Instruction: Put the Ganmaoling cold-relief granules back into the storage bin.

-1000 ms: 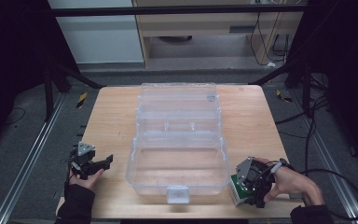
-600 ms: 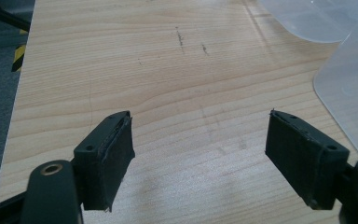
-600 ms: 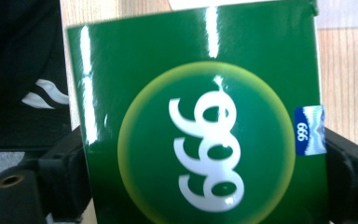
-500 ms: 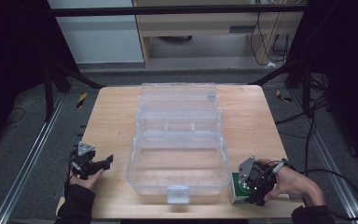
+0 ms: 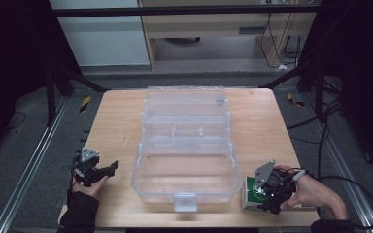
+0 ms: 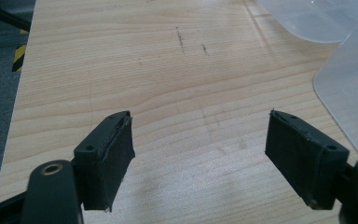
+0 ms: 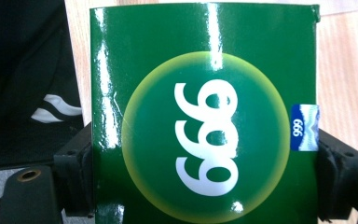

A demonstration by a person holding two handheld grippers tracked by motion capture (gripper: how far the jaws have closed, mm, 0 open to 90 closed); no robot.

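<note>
The right gripper [image 5: 268, 196] clamps the green box [image 7: 205, 116] at the counter's [image 5: 111, 121] near right edge, likely to load the open clear case [image 5: 187, 145], while the left gripper [image 5: 102, 171] waits wide, empty.

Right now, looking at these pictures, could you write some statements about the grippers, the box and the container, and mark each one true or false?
1. The right gripper has its jaws closed on the sides of a green box. True.
2. The left gripper holds a small object between its jaws. False: its jaws stand apart, with bare wooden table between them.
3. The clear plastic container in the middle of the table lies open. True.
4. The green box is inside the container. False: it is outside, near the table's front edge, to the right of the container.
5. The box's face shows a white 999 in a circle. True.
</note>
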